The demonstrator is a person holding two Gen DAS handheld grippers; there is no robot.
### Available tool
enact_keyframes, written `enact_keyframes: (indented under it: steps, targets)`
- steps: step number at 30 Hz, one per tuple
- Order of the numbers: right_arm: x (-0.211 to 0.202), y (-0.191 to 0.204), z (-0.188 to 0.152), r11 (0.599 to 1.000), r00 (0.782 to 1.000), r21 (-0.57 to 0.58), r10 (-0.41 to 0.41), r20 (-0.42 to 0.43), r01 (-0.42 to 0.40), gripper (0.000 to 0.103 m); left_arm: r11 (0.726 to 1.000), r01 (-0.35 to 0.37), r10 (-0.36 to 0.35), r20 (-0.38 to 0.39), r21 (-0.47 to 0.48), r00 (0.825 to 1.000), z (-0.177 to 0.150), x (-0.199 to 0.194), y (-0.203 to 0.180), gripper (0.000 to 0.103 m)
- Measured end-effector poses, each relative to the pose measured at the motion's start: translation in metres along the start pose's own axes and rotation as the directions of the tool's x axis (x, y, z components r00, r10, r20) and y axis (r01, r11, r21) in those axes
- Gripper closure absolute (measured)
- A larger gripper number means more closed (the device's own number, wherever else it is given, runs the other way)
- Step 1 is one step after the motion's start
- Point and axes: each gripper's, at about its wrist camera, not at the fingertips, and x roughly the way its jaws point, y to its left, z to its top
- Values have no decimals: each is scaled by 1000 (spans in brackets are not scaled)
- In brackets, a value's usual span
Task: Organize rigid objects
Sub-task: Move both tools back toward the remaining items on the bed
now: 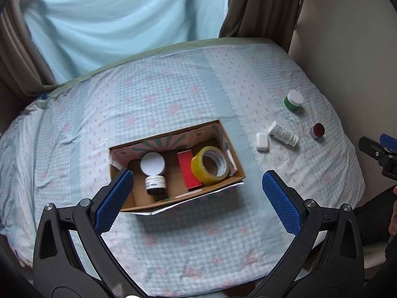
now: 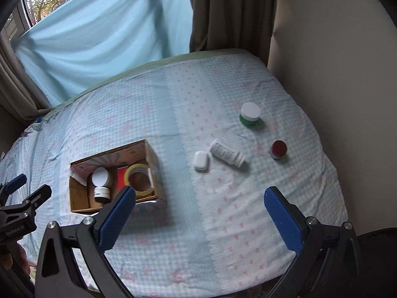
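Observation:
An open cardboard box (image 1: 239,171) (image 2: 156,171) sits on the bed. It holds a yellow tape roll (image 1: 210,165) (image 2: 139,180), a red box (image 1: 187,171), a white-lidded jar (image 1: 152,164) (image 2: 99,176) and a small dark jar (image 1: 155,185) (image 2: 101,193). To the right lie a white earbud case (image 1: 261,141) (image 2: 201,161), a white pill bottle on its side (image 1: 282,133) (image 2: 227,152), a green jar (image 1: 294,100) (image 2: 250,114) and a red-lidded jar (image 1: 317,130) (image 2: 279,149). My left gripper (image 1: 198,193) is open and empty above the box's near side. My right gripper (image 2: 199,211) is open and empty, short of the loose items.
The bed has a blue checked sheet (image 1: 173,99) (image 2: 173,223). A light blue curtain (image 1: 124,19) and brown drapes (image 2: 228,12) hang behind it. A wall (image 2: 335,74) runs along the bed's right side.

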Motion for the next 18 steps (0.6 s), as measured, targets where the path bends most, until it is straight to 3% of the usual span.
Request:
enact_keyframes:
  steps: [10, 14, 18]
  targets:
    - [23, -137, 35, 994, 994, -92, 73, 78, -66, 0, 995, -13, 16, 33, -103, 999, 19, 27, -150, 0]
    - [48, -168, 41, 990, 992, -107, 98, 81, -89, 0, 993, 5, -3, 20, -117, 1000, 27, 50, -190, 0]
    - [89, -186, 41, 991, 997, -123, 58, 58, -51, 0, 992, 17, -20, -20, -126, 1000, 32, 92, -218, 0]
